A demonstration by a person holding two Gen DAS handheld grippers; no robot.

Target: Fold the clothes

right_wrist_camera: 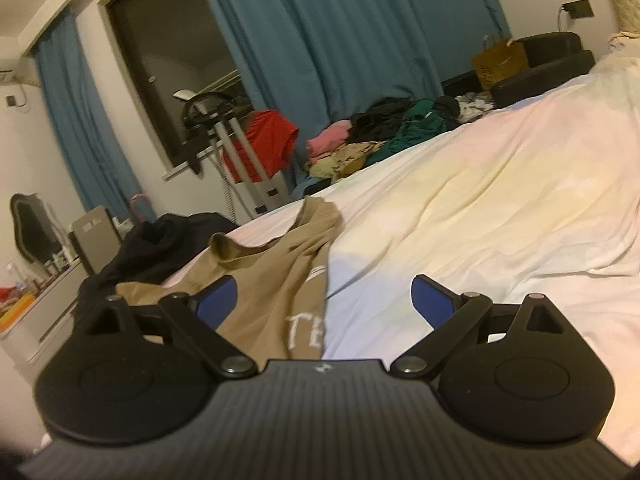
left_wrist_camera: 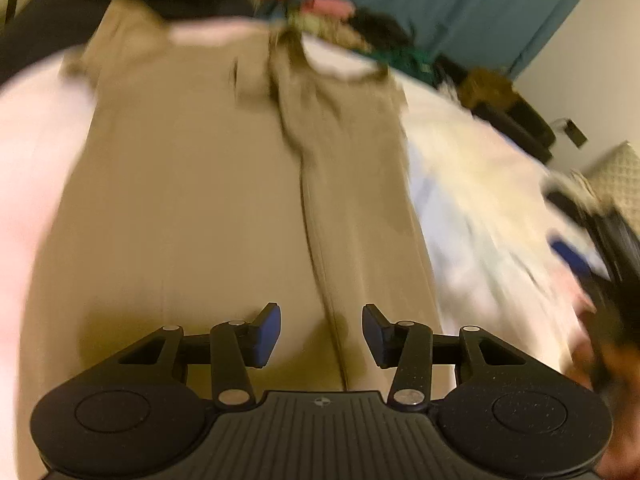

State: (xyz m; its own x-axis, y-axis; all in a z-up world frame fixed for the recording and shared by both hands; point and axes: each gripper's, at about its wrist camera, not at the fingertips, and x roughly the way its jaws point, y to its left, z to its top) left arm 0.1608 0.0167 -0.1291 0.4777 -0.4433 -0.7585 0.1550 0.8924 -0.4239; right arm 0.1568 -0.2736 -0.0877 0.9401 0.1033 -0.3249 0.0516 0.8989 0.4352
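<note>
A bed point(right_wrist_camera: 500, 184) covered by a pale, rumpled sheet fills both views. Behind it hang teal curtains point(right_wrist_camera: 340, 32) beside a dark window point(right_wrist_camera: 168, 60), and a black chair point(right_wrist_camera: 548, 60) stands in the far corner next to a brown paper bag point(right_wrist_camera: 498, 62). At the bed's far edge lies a heap of unfolded clothes point(right_wrist_camera: 380, 136) in pink, green, black and patterned cloth; a red garment point(right_wrist_camera: 268, 140) hangs on a grey stand. A black garment point(right_wrist_camera: 160, 240) sits bunched at the bed's left edge.

The tan tank top point(left_wrist_camera: 224, 184) lies spread flat on the sheet, straps pointing toward the clothes heap, white lettering along one side. The left tool point(left_wrist_camera: 321, 334) hovers over its lower part, fingers apart and gripping nothing; that view is blurred. The right tool point(right_wrist_camera: 324, 304) stands wide apart over the top's edge, also empty.
</note>
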